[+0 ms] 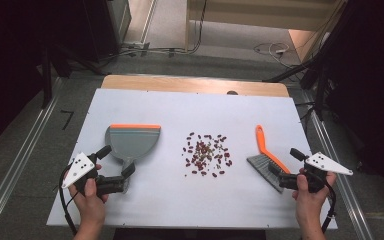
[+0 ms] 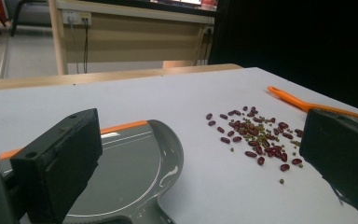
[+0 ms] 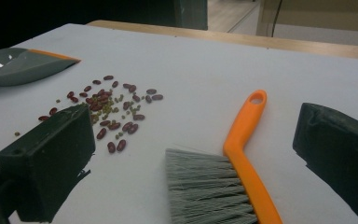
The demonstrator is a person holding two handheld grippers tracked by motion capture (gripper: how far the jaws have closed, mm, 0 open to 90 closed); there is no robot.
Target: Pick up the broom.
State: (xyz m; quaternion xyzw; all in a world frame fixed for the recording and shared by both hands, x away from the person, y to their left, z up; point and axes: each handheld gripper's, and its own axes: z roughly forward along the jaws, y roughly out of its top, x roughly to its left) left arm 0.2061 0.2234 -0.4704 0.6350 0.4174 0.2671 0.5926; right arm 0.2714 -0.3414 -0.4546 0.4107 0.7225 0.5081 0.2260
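high view: both grippers gape, left gripper (image 1: 116, 161) at the dustpan (image 1: 133, 140) handle, right gripper (image 1: 286, 163) over the brush (image 1: 266, 161). both look light, rigid plastic; grip the handles.

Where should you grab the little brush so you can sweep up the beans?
Best bet: the orange handle of the brush, not the grey bristles. It lies flat, long and thin, on the white table, so it fits crosswise between the jaws. The right hand-held gripper is open beside it already; coming down from above, near the bristle end, probably gives most control.
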